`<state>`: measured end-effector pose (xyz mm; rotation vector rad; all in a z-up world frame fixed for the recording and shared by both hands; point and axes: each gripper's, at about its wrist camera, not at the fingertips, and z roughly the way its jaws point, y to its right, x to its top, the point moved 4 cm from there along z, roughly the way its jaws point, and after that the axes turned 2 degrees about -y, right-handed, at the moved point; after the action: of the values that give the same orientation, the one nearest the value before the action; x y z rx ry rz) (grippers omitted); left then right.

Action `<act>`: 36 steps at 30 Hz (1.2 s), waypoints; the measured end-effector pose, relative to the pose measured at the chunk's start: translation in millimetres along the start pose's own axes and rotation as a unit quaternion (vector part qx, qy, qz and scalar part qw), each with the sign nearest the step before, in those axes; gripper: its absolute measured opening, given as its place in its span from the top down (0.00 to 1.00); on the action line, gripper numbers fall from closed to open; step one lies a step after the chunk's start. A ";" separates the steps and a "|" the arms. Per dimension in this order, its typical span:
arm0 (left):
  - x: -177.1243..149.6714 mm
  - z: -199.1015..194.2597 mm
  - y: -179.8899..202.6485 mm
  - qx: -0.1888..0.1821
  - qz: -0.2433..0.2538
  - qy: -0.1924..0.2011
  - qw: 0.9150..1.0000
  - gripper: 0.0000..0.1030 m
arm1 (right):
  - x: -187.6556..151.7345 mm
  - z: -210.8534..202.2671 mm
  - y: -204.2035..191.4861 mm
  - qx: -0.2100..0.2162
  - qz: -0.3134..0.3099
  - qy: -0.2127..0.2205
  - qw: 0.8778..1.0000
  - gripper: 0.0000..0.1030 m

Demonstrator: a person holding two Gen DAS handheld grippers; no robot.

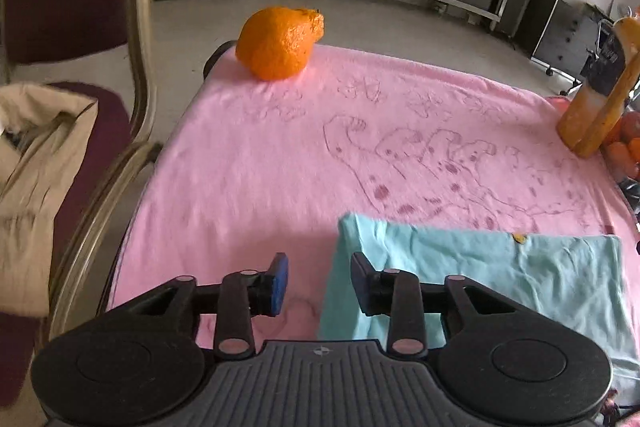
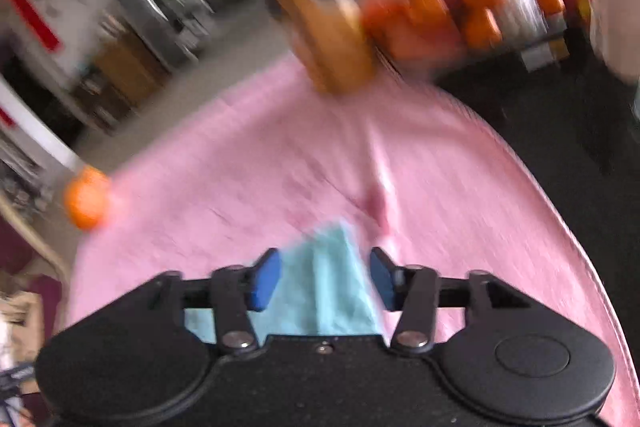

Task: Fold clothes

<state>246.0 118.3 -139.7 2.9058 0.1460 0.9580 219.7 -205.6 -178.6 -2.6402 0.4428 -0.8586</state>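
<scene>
The left gripper (image 1: 319,283), black with blue pads, hovers with jaws spread wide, straddling the left edge of the folded light-blue cotton garment (image 1: 500,279). That garment lies on the pink printed cloth (image 1: 260,167), well short of the bumpy orange fruit (image 1: 280,43). The right gripper (image 2: 325,279) is likewise released above the garment's corner.
</scene>
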 end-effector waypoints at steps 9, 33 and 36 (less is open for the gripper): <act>10.1 32.4 -4.9 -0.025 -0.022 -0.020 0.999 0.84 | 1.5 33.7 20.4 -0.037 0.013 -0.018 0.999 0.74; 12.1 53.1 10.5 -0.060 -0.021 -0.043 0.997 0.89 | 11.4 57.8 18.9 -0.017 0.014 -0.026 0.999 0.80; 14.4 53.1 10.5 -0.051 -0.022 -0.029 0.998 0.99 | 11.5 63.6 13.7 -0.022 0.000 -0.026 0.999 0.98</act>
<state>289.8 107.1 -172.7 2.8205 0.1518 0.8472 264.7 -208.9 -226.9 -2.6958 0.4520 -0.7858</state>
